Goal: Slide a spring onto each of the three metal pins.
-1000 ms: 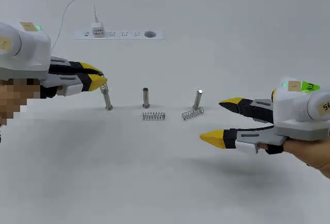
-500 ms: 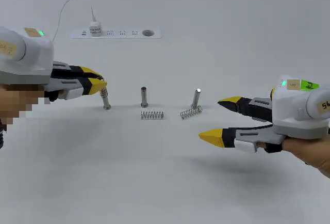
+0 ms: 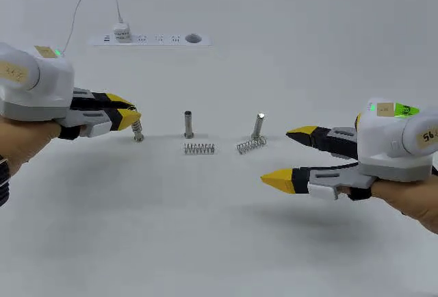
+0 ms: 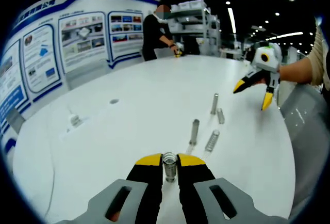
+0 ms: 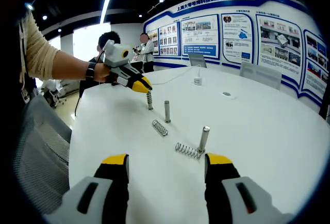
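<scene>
- Wide white tabletop: carries all the parts.
- R gripper, white-grey body w/ black jaws and yellow tips: at the right side, jaws spread wide and holding nothing, tips aimed at the pins but well apart from them. Its own view shows the same wide gap.
- L gripper, same build: at the left, jaws nearly together, pinching L spring from both sides. In its own view the coil sits between the yellow tips.
- White power strip, w/ white plug and cable: far edge, well apart from the pins.
- 3 short silver metal cylinder pins stand in a row across the table, long axis vertical: L pin, mid pin, R pin.
- Mid spring, thin silver wire coil: lies flat just in front of mid pin, not touching it, axis along the row.
- R spring, same coil: lies flat, axis diagonal, one end against R pin's foot.
- L spring, same coil: on L pin's upper part, axis vertical; pin's foot shows below it.
</scene>
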### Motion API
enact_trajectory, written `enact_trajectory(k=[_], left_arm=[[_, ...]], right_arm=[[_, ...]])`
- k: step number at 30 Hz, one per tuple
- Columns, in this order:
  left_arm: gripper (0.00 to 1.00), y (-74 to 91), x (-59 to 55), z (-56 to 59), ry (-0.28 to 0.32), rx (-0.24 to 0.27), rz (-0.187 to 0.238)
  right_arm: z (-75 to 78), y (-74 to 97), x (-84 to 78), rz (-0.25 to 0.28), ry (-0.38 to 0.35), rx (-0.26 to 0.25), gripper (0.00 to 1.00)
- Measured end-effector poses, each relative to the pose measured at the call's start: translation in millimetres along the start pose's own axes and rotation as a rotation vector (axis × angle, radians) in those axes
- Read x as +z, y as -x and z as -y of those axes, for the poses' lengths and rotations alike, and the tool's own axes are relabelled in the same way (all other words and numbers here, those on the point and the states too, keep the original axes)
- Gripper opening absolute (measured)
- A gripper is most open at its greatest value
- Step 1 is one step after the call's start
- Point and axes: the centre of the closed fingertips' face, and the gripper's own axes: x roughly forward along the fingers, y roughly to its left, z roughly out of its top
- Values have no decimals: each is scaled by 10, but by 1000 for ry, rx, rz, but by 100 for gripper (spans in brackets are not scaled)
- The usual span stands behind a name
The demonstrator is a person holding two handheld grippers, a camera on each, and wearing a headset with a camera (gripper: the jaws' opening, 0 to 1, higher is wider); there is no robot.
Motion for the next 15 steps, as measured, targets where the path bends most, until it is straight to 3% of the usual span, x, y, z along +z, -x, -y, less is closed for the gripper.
enact_trajectory(k=[15], left_arm=[[10,-72,-129,15,-9,5,-16]], right_arm=[[-15,-11,-35,-10,-4,2,60]])
